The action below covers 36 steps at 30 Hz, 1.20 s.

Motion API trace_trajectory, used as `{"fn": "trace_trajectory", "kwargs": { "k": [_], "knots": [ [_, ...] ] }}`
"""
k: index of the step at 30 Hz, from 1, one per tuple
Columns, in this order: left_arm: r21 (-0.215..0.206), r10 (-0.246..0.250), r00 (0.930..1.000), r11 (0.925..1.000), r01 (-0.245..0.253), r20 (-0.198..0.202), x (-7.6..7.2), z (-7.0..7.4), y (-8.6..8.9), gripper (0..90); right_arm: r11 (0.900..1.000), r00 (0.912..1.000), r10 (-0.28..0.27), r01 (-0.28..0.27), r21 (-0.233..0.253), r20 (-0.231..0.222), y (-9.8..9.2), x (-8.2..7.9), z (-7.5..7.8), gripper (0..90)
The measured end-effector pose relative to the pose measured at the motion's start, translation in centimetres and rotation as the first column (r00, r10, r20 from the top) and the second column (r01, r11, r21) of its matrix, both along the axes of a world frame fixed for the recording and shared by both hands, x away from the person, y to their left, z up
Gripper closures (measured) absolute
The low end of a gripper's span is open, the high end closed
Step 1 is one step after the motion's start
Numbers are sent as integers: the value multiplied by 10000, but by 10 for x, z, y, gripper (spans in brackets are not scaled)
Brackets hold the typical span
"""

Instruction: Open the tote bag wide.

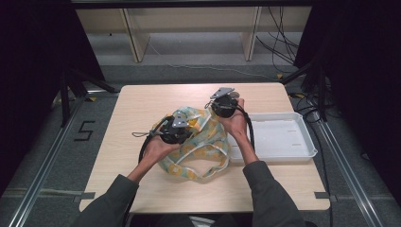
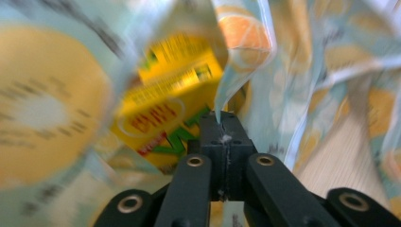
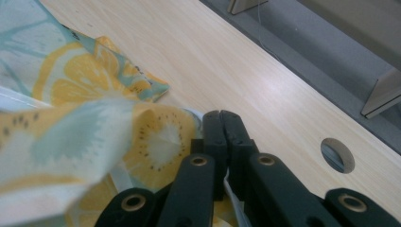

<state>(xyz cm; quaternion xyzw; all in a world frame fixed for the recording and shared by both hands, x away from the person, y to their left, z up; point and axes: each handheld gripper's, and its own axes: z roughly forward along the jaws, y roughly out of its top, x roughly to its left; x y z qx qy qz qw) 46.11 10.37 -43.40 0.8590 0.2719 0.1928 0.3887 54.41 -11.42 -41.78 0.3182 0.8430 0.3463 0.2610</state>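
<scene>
A cloth bag [image 1: 203,142] printed with lemons and orange slices lies in the middle of the table, its handles trailing toward the front. My left gripper [image 1: 182,130] is at the bag's left side, and in its own view my left gripper [image 2: 220,120] is shut on a pale edge of the cloth bag [image 2: 246,56]. Past that edge a yellow box [image 2: 170,109] sits inside the bag, blurred. My right gripper [image 1: 220,108] holds the bag's far right edge. In the right gripper view my right gripper [image 3: 221,116] is shut on the cloth bag [image 3: 156,137], lifting it a little off the table.
A white tray [image 1: 302,127] stands on the table just right of the bag. The wooden table [image 3: 246,71] has a round cable hole [image 3: 336,155] near its far edge. Shelf legs and cables stand on the floor beyond.
</scene>
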Motion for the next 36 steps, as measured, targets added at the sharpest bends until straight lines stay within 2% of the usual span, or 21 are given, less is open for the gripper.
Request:
{"fn": "trace_trajectory", "kwargs": {
  "k": [2, 5, 7, 8, 9, 11, 12, 13, 14, 15, 16, 17, 18, 21, 24, 28, 30, 32, 34, 35, 36],
  "knots": [
    [-402, -30, 9996, 9992, 42, 296, -1, 14, 6, 900, 10000, 10000, 25, -25, -85, 89, -2, 1, 1, 900],
    [-909, 472, 9960, 9950, -402, 757, 7, 38, 20, 900, 10000, 9999, 32, -32, 8, 112, -3, 1, 1, 900],
    [-1253, 992, 9901, 9884, -864, 996, 19, 49, 29, 900, 9999, 9999, 110, -110, -70, -93, -3, 0, 2, 900],
    [-1080, 1085, 9884, 9894, -971, 1058, 25, 53, 35, 900, 9999, 9999, 128, -128, -56, -22, -2, 0, 2, 900],
    [-1244, 1428, 9840, 9838, -1294, 1061, 35, 54, 40, 900, 9999, 9999, 95, -96, -44, -31, -1, 0, 2, 900],
    [-1034, 1688, 9808, 9819, -1587, 974, 49, 48, 46, 900, 9999, 9999, 129, -129, -105, -52, 0, 1, 0, 900],
    [-629, 1733, 9805, 9838, -1679, 931, 58, 42, 49, 900, 9999, 10000, 85, -85, -149, 15, 2, 3, -4, 900],
    [-756, 1859, 9782, 9809, -1793, 924, 63, 35, 49, 900, 9997, 10000, 71, -72, -237, -41, 2, 3, -4, 900],
    [-477, 1910, 9781, 9811, -1876, 823, 69, 28, 50, 900, 9994, 10000, 37, -34, -348, 87, 3, 4, -6, 900],
    [-207, 1958, 9783, 9806, -1948, 673, 75, 20, 52, 900, 9994, 10000, 37, -34, -348, 87, 3, 4, -6, 900],
    [-227, 2090, 9771, 9778, -2082, 397, 86, 2, 55, 900, 9980, 10000, -52, 54, -622, 32, 4, 5, -9, 900],
    [-227, 2090, 9771, 9778, -2082, 397, 86, 2, 55, 900, 9980, 10000, -52, 54, -622, 32, 4, 5, -9, 900],
    [-333, 2205, 9752, 9750, -2198, 182, 90, -9, 53, 900, 9975, 10000, -60, 58, -710, -35, 5, 6, -12, 900],
    [-126, 1995, 9789, 9797, -2003, -447, 94, -29, 53, 899, 9918, 9997, -183, 159, -1266, -182, 7, 7, -19, 900],
    [122, 1955, 9768, 9807, -1951, -877, 94, -43, 51, 899, 9876, 9964, -245, 116, -1563, -811, 11, 6, -31, 900],
    [-11, 1927, 9689, 9808, -1953, -1555, 91, -60, 52, 892, 9843, 9926, -268, 56, -1767, -1182, 10, 5, -44, 900],
    [-204, 1854, 9680, 9813, -1915, -1692, 89, -60, 55, 879, 9877, 9908, -186, -27, -1566, -1341, 9, 3, -47, 887],
    [-640, 1927, 9644, 9762, -2070, -1810, 85, -56, 60, 832, 9914, 9891, -252, 62, -1305, -1448, 7, 2, -48, 806],
    [-1056, 2033, 9626, 9688, -2243, -1791, 81, -49, 64, 740, 9930, 9917, -266, 118, -1174, -1254, 3, 0, -43, 716],
    [-1102, 2009, 9646, 9690, -2213, -1707, 79, -43, 67, 714, 9962, 9902, -488, 388, -783, -1309, 1, -3, -38, 650],
    [-1513, 2039, 9665, 9620, -2273, -1556, 75, -35, 72, 684, 9976, 9906, -515, 450, -535, -1270, -1, -4, -34, 610]
  ]
}}
